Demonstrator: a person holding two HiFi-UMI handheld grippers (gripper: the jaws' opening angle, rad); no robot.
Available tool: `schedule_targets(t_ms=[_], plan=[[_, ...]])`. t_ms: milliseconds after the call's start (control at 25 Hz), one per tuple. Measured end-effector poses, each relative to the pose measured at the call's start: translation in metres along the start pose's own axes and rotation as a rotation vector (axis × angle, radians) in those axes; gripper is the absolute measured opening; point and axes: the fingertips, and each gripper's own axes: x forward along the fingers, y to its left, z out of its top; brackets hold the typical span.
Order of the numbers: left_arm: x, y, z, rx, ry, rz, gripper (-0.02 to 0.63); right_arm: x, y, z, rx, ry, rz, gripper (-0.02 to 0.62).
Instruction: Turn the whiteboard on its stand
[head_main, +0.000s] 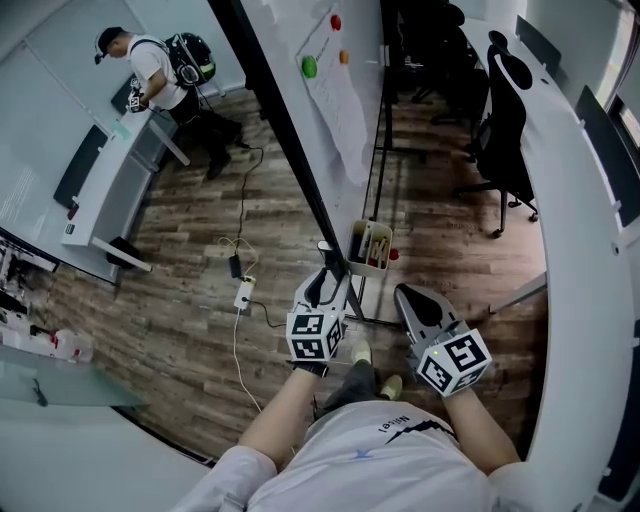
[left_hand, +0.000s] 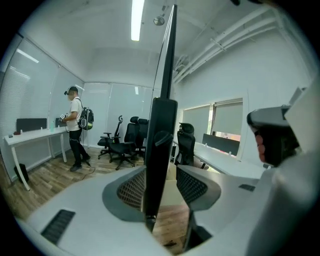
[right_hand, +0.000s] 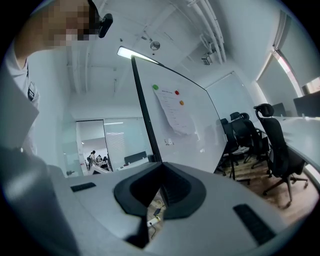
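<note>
The whiteboard (head_main: 300, 30) stands edge-on to me, with coloured magnets and a paper sheet on its white face. Its black side frame (head_main: 290, 140) runs down to my left gripper (head_main: 328, 258). In the left gripper view the frame (left_hand: 161, 140) stands between the jaws, against the left pad (left_hand: 127, 192), with a gap to the right pad. The left gripper (left_hand: 162, 187) is open around it. My right gripper (head_main: 405, 293) hangs to the right of the board, touching nothing. In the right gripper view its tips (right_hand: 159, 167) meet, shut and empty, with the whiteboard (right_hand: 195, 125) ahead.
A small tray of pens (head_main: 370, 245) hangs on the stand near the left gripper. A power strip with cables (head_main: 243, 292) lies on the wooden floor. Black office chairs (head_main: 500, 130) and a long white desk (head_main: 590, 300) stand right. A person with a backpack (head_main: 160, 65) stands at a far desk.
</note>
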Motion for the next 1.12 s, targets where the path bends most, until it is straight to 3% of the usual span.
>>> schedule_targets(t_ms=[120, 200, 640, 760, 1120], plan=[[-0.014, -0.014, 0.014, -0.036, -0.040, -0.040, 0.193, 0.003, -0.001, 0.002, -0.009, 0.002, 0.002, 0.012], [-0.020, -0.024, 0.028, -0.052, -0.079, -0.068, 0.157, 0.005, -0.002, 0.002, -0.012, 0.002, 0.002, 0.012], [-0.050, -0.075, 0.086, -0.070, -0.208, -0.188, 0.062, 0.007, 0.004, 0.011, -0.042, 0.000, 0.007, 0.012], [-0.057, -0.089, 0.094, -0.074, -0.216, -0.221, 0.016, 0.006, 0.005, 0.016, -0.053, -0.005, 0.010, 0.012], [-0.062, -0.112, 0.096, -0.082, -0.190, -0.284, 0.012, 0.003, 0.004, 0.010, -0.074, 0.025, -0.010, 0.011]])
